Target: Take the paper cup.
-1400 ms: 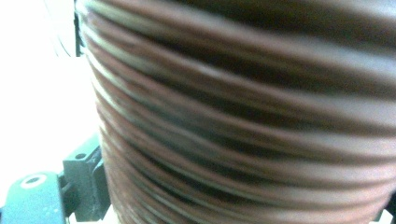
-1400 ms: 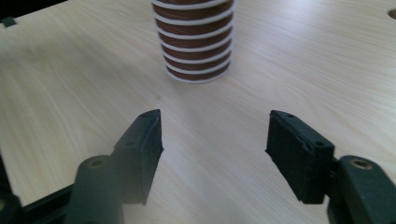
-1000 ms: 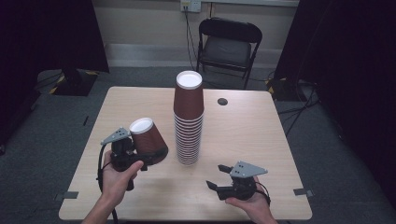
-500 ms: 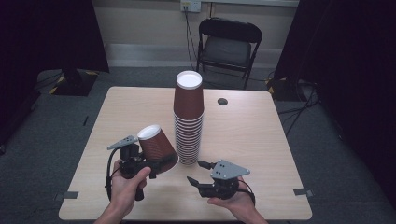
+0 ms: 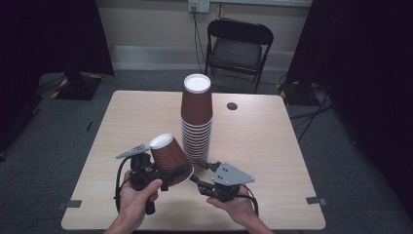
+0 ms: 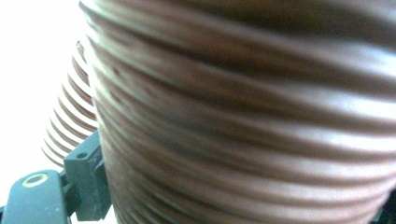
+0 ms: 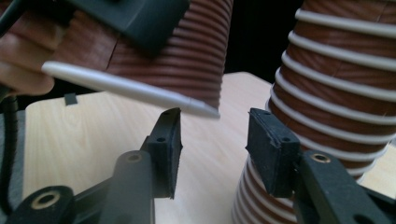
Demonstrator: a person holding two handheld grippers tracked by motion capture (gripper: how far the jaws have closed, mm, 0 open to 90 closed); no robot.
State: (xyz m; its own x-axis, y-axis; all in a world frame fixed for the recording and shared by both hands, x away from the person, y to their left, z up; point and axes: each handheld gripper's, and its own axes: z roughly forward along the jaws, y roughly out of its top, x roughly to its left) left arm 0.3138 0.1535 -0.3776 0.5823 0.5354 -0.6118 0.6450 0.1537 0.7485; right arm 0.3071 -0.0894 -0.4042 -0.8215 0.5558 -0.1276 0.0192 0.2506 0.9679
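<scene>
Near the front edge of the tabletop (image 5: pixel 122 122), left of its middle, the left hand (image 5: pixel 139 195) is gripping the left gripper (image 5: pixel 168 176), whose jaws are pinching the wall of a ribbed brown paper cup (image 5: pixel 168 156) close to its white rim. The cup is being held upside down and tilted, its white bottom facing up and leaning away toward the back left, its rim hanging clear above the wood. In the left gripper view the ribbed brown wall (image 6: pixel 243 121) is pressing right up against the lens, with one black jaw showing at the lower left. Just to the right of the held cup, at the middle of the tabletop, a tall stack of upside-down cups (image 5: pixel 197 124) is standing upright. Right of that, also near the front edge, the right hand (image 5: pixel 236 204) is holding the right gripper (image 5: pixel 198 171), which is pointing toward the rim of the held cup. Its jaws have just been closing, yet in the right gripper view the right gripper (image 7: pixel 212 154) is standing spread, with the cup's white rim (image 7: pixel 130 88) hanging just above the gap and nothing pinched between the pads.
</scene>
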